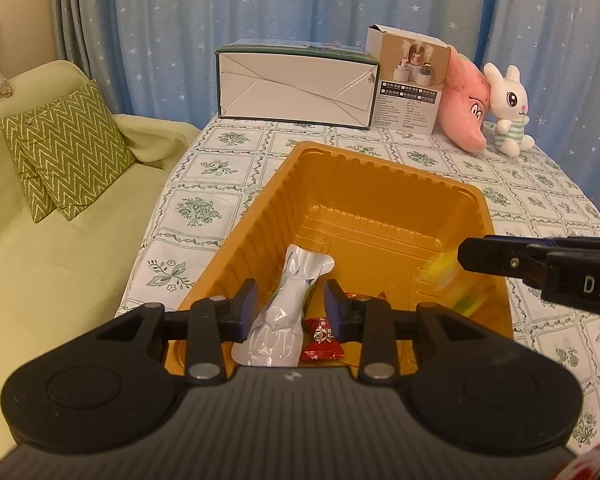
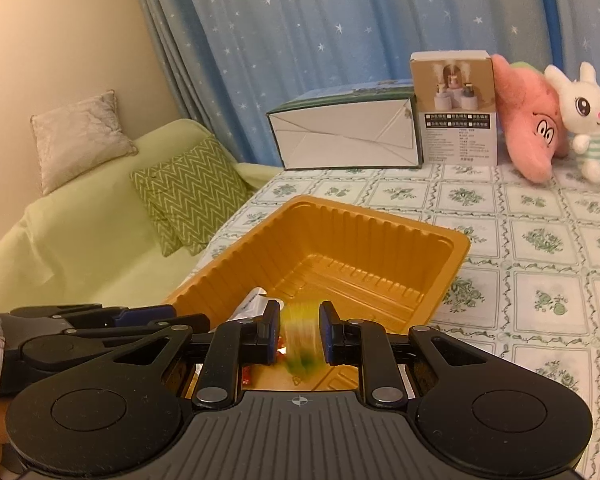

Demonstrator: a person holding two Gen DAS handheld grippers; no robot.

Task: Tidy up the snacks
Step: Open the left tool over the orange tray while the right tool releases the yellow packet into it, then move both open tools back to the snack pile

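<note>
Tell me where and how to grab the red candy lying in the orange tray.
Grip the red candy across its flat wrapped body, coming down from above. It lies flat on the floor of the orange tray, close beside the silver-white packet, so a steep approach on the side away from the packet looks best. The left gripper is nearest.
</note>
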